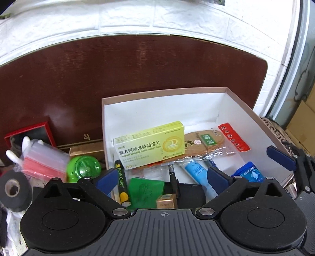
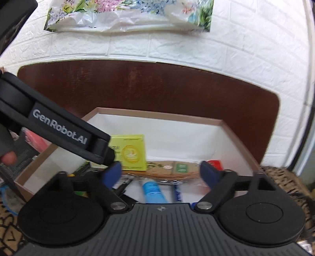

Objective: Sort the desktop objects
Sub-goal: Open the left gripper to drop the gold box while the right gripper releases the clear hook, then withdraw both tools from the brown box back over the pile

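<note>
An open cardboard box [image 1: 244,104] with white inside walls stands on the dark brown table. In it lie a yellow-green medicine box [image 1: 149,145], bagged insoles with a red label [image 1: 212,140], a blue tube [image 1: 196,171], a black and yellow Flash Color marker [image 1: 121,181], a green packet [image 1: 145,192] and a blue mint pack [image 1: 249,174]. My left gripper [image 1: 161,180] is open and empty over the box's near end. My right gripper [image 2: 160,173] is open and empty above the box [image 2: 157,115], over the blue tube [image 2: 152,191] and medicine box [image 2: 131,152].
Left of the box in the left wrist view lie a green round case [image 1: 84,168], a clear bag with pink contents [image 1: 42,159], a black tape roll [image 1: 12,190] and a red box [image 1: 31,132]. A white brick wall [image 1: 157,17] stands behind the table.
</note>
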Demonstrator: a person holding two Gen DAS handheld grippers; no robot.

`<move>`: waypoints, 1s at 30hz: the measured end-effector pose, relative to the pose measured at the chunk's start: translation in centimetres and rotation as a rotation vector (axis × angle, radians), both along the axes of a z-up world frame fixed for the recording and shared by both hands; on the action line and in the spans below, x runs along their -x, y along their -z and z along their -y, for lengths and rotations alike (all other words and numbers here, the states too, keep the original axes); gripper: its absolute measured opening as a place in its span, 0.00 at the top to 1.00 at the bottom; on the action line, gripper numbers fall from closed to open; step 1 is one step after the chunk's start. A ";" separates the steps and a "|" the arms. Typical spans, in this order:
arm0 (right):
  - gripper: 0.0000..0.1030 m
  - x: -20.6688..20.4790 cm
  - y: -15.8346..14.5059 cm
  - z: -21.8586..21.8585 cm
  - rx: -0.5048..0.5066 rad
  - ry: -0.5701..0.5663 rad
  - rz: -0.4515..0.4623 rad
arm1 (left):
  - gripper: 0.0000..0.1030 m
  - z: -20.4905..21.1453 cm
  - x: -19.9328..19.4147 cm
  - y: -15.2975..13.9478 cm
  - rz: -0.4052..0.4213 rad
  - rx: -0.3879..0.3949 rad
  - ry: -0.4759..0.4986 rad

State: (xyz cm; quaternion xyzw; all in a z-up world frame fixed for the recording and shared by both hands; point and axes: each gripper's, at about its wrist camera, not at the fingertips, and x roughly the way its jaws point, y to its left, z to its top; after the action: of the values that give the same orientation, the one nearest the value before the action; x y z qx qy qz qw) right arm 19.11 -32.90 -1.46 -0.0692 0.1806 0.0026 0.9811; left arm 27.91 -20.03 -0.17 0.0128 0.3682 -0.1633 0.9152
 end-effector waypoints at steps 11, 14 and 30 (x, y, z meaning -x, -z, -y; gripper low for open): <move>0.00 1.4 -0.6 -0.2 0.001 0.018 0.001 | 0.01 0.0 1.9 -0.3 0.012 0.000 0.008; 0.00 1.9 -0.8 -0.4 0.006 0.025 0.002 | 0.01 -0.2 2.6 -0.6 0.014 0.006 0.010; 0.00 8.8 -2.7 -4.5 0.005 -0.030 0.032 | 0.00 -4.9 12.0 -1.6 0.106 -0.007 -0.076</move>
State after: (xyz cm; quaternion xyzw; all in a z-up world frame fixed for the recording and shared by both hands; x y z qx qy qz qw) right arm 10.34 -28.44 1.26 -0.0742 0.1639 0.0157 0.9836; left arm 15.96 -15.17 1.41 0.0108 0.3198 -0.1262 0.9390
